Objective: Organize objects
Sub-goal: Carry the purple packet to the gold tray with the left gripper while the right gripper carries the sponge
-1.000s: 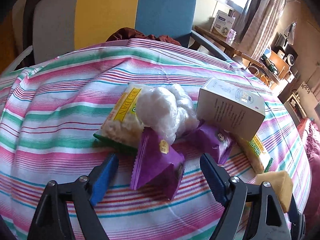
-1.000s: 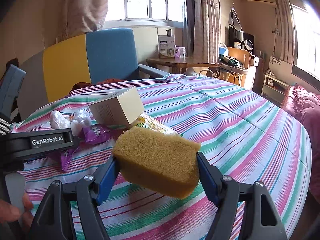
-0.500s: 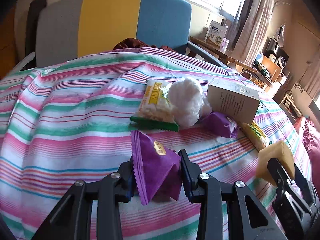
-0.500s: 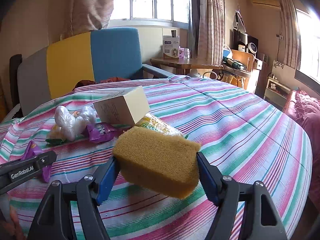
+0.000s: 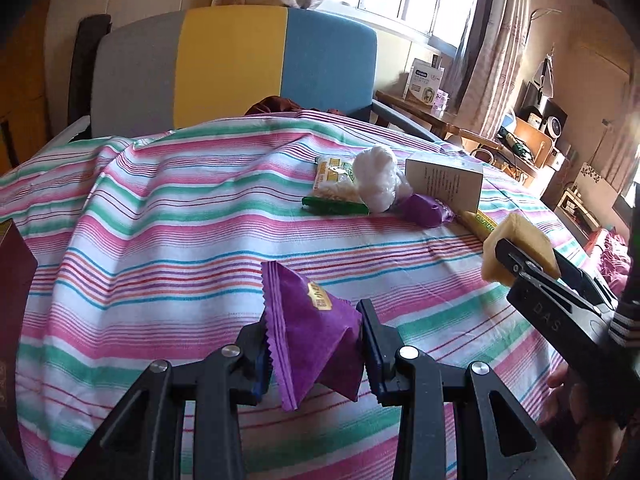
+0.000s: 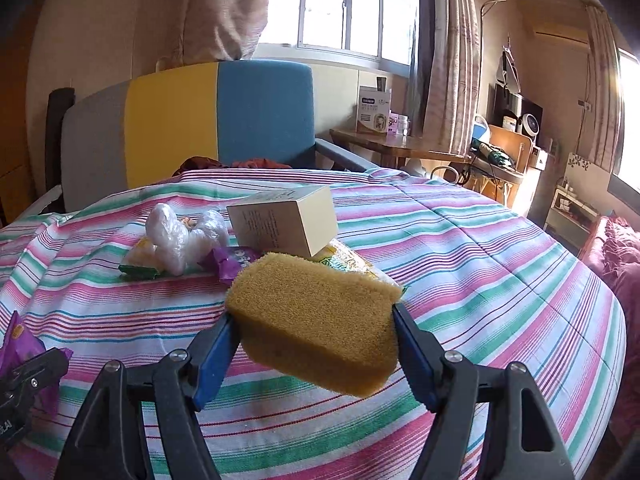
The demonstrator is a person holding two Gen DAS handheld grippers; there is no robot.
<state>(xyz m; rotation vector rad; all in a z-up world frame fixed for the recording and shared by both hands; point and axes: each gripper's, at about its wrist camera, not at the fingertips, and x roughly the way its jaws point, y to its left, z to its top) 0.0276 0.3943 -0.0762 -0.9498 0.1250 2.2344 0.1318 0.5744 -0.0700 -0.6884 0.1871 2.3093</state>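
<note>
Left tongs (image 5: pixel 312 344): clenched on a purple triangular foil snack packet (image 5: pixel 310 332), both blue pads pressing its sides; jaws have just been closing, packet between them. Packet is held near the front of the counter, well apart from the pile; whether it clears the cloth I cannot tell.

Right tongs (image 6: pixel 314 336): grasping a yellow-brown rectangular sponge (image 6: pixel 316 316) across its length, held above the counter just in front of the pile. The sponge also shows at the right edge of the left wrist view.

Counter (image 5: pixel 160 248): covered with a pink, green and white striped cloth.

Remaining pile, clustered toward the far side:
- cream cardboard box with small print (image 6: pixel 286 222), tilted, resting on other items
- crumpled clear plastic bag (image 6: pixel 182 234), just beside the box
- second small purple foil packet (image 6: pixel 234 260), touching the bag
- yellow-and-green snack bag with pale puffs (image 5: pixel 334 184), partly under the plastic bag
- another yellow-green snack bag (image 6: pixel 352 258), under the box, mostly hidden by the sponge

Progress, as judged: early to middle. Two items are lifted out; neither is set down in any sorted place. No bin or tray in view, so the destination is unclear. Five items look untouched in the heap.
</note>
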